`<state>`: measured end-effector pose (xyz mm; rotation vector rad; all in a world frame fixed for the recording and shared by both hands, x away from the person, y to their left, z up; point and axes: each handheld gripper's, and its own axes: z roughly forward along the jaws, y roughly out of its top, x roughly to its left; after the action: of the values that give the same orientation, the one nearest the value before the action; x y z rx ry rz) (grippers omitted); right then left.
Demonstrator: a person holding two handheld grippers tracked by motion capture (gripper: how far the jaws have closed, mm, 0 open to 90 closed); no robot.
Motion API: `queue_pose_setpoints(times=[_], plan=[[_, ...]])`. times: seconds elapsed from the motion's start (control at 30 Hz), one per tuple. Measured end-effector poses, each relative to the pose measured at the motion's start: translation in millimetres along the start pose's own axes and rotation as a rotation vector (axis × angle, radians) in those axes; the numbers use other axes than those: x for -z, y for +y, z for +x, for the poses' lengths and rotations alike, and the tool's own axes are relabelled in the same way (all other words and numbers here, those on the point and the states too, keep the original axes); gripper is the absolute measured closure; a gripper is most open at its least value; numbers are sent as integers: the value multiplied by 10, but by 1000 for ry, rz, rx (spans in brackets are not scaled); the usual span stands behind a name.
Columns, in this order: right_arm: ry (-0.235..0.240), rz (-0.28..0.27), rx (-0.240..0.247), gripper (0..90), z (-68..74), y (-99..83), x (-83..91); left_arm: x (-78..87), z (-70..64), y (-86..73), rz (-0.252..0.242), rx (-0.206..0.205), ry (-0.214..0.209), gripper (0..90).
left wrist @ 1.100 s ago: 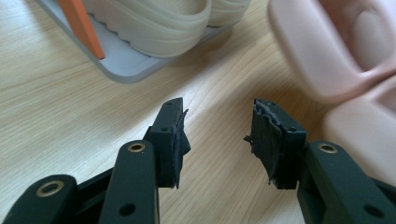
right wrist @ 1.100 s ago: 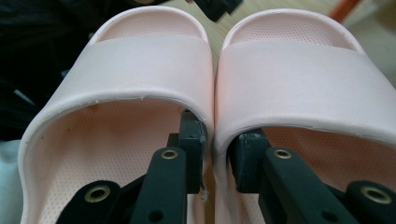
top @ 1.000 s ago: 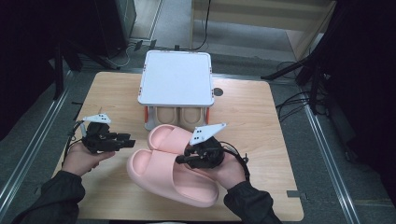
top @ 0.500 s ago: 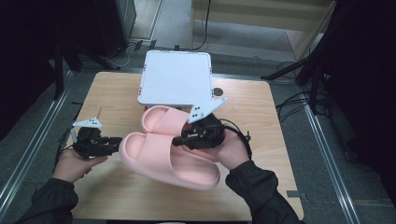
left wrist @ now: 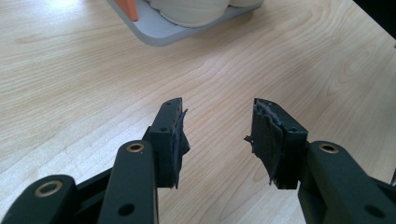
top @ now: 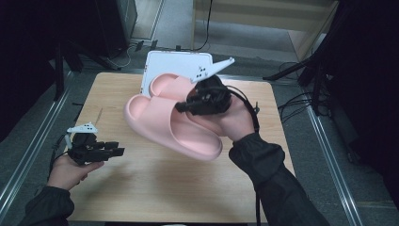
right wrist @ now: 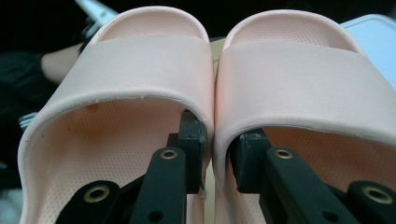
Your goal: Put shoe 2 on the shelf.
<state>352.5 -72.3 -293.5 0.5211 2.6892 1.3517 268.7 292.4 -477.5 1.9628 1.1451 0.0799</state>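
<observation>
At the left edge of the bench (top: 141, 197), the left gripper (top: 113, 151) rests low in the person's hand, pointing across the wood toward the middle. Its jaws stand wide apart with nothing between them; the left gripper view shows bare wood grain in the gap and torn padding on the inner faces. It looks parked there to keep out of the way while the other hand does the carrying.

Further right, the 2 pink slippers (top: 174, 125) hang in the air above the bench centre, side by side and tilted, heels lower toward the person and toes raised toward the far side. They travel as 1 bundle because the right gripper (top: 184, 106) pinches their 2 touching inner walls together: the right gripper view shows 1 jaw inside the left slipper (right wrist: 116, 84) and the other inside the right slipper (right wrist: 308, 79), closed nearly together with both walls squeezed between. Gripping at that shared seam is what lets a single gripper lift the pair at once.

Behind them sits a white-lidded box (top: 176, 66) at the far side of the bench; the left gripper view catches a grey tray (left wrist: 163, 35) with pale rounded items on it and an orange piece, probably the lower part of that same stand. My guess is the pair is being moved to or from it, though I cannot tell which.
</observation>
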Motion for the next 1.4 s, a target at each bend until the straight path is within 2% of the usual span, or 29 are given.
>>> queue_pose_setpoints(times=[0.03, 0.07, 0.1, 0.13, 0.2, 0.23, 0.27, 0.3, 0.33, 0.43, 0.47, 0.5, 0.57, 0.63, 0.67, 0.7, 0.73, 0.77, 0.8, 0.83, 0.97, 1.0, 1.23, 1.27, 1.37, 1.4], plan=[[-33, -5, -30, 769, -99, 89, 16, 0, 1, -2, 1, 0, 1, 537], [-33, -5, -30, 769, -99, 89, 16, -3, 3, -3, 1, 1, 1, 537], [-63, -7, -36, 769, -146, 132, 17, -6, 4, -2, 1, 2, -1, 536], [-125, 1, -52, 769, -226, 212, 14, -12, 0, 2, 0, 2, -1, 536], [-181, 9, -83, 768, -299, 283, 0, -23, -3, 9, 6, -3, -5, 536], [-181, 9, -83, 768, -299, 283, 0, -23, -3, 9, 6, -3, -5, 535], [-226, -1, -122, 767, -372, 334, -27, -38, -12, 17, 11, -8, -8, 535], [-226, -1, -122, 767, -372, 334, -27, -38, -12, 17, 11, -8, -8, 535], [-261, -10, -159, 769, -443, 369, -72, -55, -25, 28, 11, -17, -12, 535], [-332, -11, -214, 771, -525, 414, -165, -86, -39, 54, 10, -25, -22, 535], [-332, -11, -214, 771, -525, 414, -165, -86, -39, 54, 10, -25, -22, 535], [-355, -9, -227, 770, -550, 429, -203, -98, -44, 64, 12, -26, -29, 535], [-402, -21, -286, 770, -615, 462, -323, -139, -52, 98, 18, -38, -36, 535], [-414, -54, -347, 770, -652, 459, -410, -166, -51, 129, 21, -40, -45, 533], [-426, -59, -368, 771, -666, 464, -454, -179, -55, 144, 19, -42, -48, 533], [-426, -59, -368, 771, -666, 464, -454, -179, -55, 144, 19, -42, -48, 533], [-451, -63, -374, 771, -674, 472, -499, -193, -61, 159, 21, -44, -55, 533], [-507, -67, -396, 771, -684, 497, -585, -209, -67, 170, 21, -48, -60, 533], [-507, -67, -396, 771, -684, 497, -585, -225, -73, 183, 28, -56, -62, 533], [-528, -67, -413, 771, -696, 510, -624, -241, -78, 196, 34, -63, -65, 533], [-591, -79, -502, 769, -725, 532, -775, -294, -109, 247, 37, -83, -83, 533], [-625, -88, -531, 769, -716, 527, -850, -301, -114, 258, 37, -89, -86, 533], [-697, -56, -574, 766, -772, 515, -1020, -378, -147, 348, 45, -107, -111, 533], [-708, -40, -593, 763, -794, 514, -1058, -394, -152, 367, 47, -114, -117, 533], [-719, -26, -608, 763, -809, 517, -1094, -403, -151, 377, 52, -112, -119, 532], [-739, -25, -616, 763, -820, 530, -1115, -405, -142, 382, 57, -110, -120, 533]])
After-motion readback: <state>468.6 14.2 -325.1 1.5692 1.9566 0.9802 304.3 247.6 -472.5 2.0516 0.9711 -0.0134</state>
